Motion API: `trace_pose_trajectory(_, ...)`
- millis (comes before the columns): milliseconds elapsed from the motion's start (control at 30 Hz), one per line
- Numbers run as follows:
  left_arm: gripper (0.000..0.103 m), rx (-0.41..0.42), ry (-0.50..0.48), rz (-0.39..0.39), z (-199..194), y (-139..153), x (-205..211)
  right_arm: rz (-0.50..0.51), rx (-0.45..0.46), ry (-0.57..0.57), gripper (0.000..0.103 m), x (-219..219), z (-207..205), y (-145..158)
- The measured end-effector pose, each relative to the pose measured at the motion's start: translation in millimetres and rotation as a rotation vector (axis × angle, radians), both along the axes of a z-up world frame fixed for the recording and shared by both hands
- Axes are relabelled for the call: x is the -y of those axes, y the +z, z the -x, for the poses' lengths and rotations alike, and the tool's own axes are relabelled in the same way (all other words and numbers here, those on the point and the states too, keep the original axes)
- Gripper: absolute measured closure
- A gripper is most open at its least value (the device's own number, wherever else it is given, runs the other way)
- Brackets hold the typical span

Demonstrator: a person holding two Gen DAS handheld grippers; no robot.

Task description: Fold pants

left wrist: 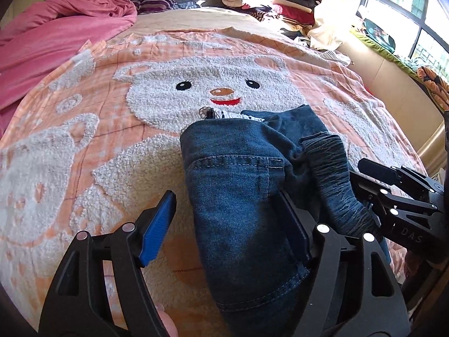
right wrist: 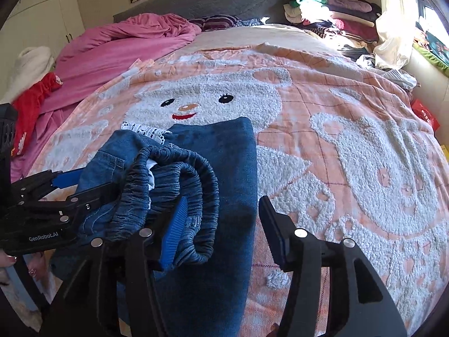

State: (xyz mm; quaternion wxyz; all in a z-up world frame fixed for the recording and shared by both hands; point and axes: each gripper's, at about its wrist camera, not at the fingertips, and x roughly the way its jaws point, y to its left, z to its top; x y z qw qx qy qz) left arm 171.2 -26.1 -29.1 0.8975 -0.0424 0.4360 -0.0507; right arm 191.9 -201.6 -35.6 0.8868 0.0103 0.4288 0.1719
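Dark blue denim pants [left wrist: 241,185] lie folded on the bed, with a stitched pocket up and a white lace trim [left wrist: 247,116] at the far end. The elastic waistband [right wrist: 179,185] is bunched on top of the fold. My left gripper [left wrist: 233,224] is open, its jaws wide apart on either side of the left part of the pants. My right gripper [right wrist: 224,233] is open over the right part [right wrist: 219,151], its left finger against the waistband. Each gripper shows at the edge of the other's view: the right [left wrist: 393,193] and the left [right wrist: 56,193].
The pants rest on an orange blanket with a white fleece bear [right wrist: 350,118]. A pink duvet [right wrist: 118,47] lies at the far left, a red garment [right wrist: 31,104] beside it. Piled clothes [right wrist: 331,14] sit at the headboard's right, near the window.
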Motion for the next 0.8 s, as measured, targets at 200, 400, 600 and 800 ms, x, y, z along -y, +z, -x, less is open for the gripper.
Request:
trace_pose_trajectory(200,0.026,0.010,0.005,0.031,14.2,8.9,-3.3,-0.011,0.056,-0.019,0.034,4.9,18.1,20.0)
trace_pose_trajectory(400,0.019,0.051,0.017,0.047,31.2,25.6,-10.3,-0.027,0.130,-0.023,0.022,4.9,42.3,44.1)
trace_pose_trajectory(600,0.013,0.101,0.017,0.050,51.4,45.3,-13.6,-0.060,0.178,-0.038,0.012,7.8,68.3,61.9)
trace_pose_trajectory(800,0.009,0.117,-0.003,0.066,69.1,57.0,-14.6,-0.067,0.211,-0.056,0.008,11.0,95.8,74.2)
